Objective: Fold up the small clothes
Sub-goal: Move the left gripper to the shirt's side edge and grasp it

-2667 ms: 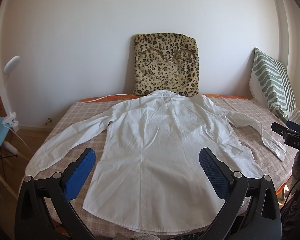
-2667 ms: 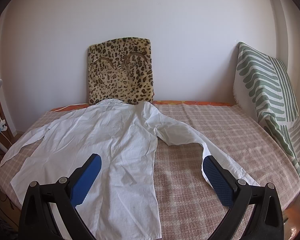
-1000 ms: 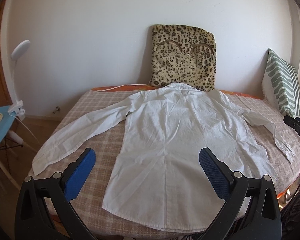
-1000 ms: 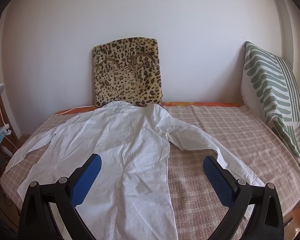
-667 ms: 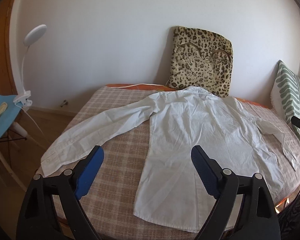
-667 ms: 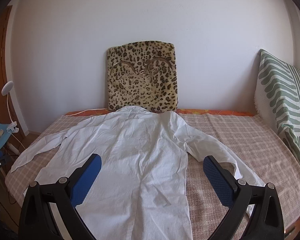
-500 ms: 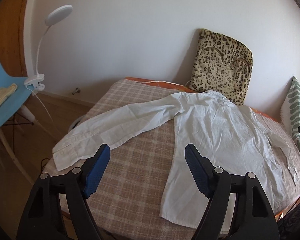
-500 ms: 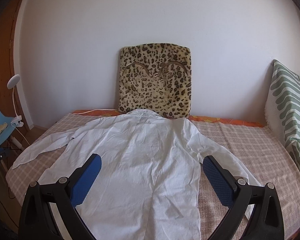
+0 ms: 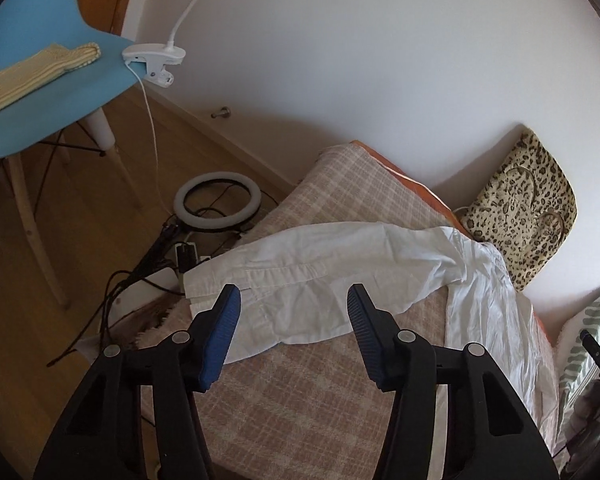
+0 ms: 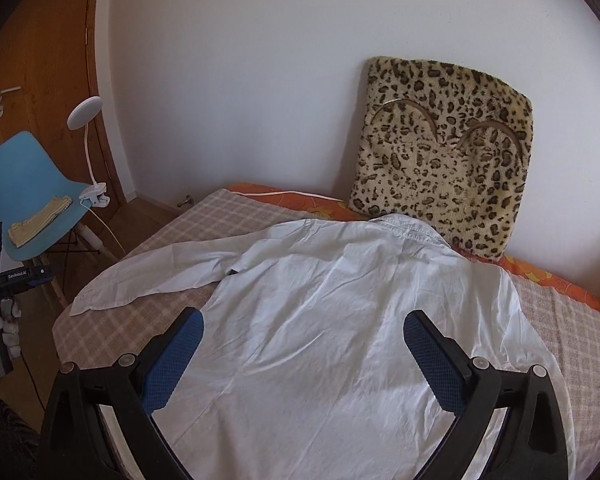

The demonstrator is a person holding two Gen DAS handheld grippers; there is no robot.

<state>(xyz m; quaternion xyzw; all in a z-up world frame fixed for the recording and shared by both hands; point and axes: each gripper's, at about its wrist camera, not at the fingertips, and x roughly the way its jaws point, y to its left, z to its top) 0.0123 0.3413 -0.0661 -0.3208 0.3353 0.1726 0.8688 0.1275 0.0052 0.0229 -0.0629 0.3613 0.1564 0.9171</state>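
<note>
Fingers, left gripper (image 9: 294, 303): spread wide, blue pads bare, nothing between them; they hang over the cuff end of the sleeve without touching it.
Fingers, right gripper (image 10: 303, 327): likewise spread and empty, poised above the shirt's lower back.
Left sleeve (image 9: 300, 276): stretched out sideways from the shoulder, wrinkled, its cuff (image 9: 228, 278) reaching the bed's edge and slightly overhanging it.
Shirt (image 10: 332, 328): white, long-sleeved, laid flat and back-up on the checked bedspread (image 10: 112, 328), collar up against the leopard cushion (image 10: 444, 160) that leans on the wall.
Surroundings: blue chair (image 10: 28, 196) with a clip lamp (image 10: 86, 152) beside the bed, ring light (image 9: 216, 204) and cables on the floor below the cuff.
Step in hand: by my reading, the approach to the first fold, the left tool lining up on the sleeve end.
Next move: lower the left pads around the cuff, close on one layer of cloth, and carry the sleeve across the back; the right tool could pin the body so it does not drag.
Risk: the overhanging cuff may slip off the edge if nudged.
</note>
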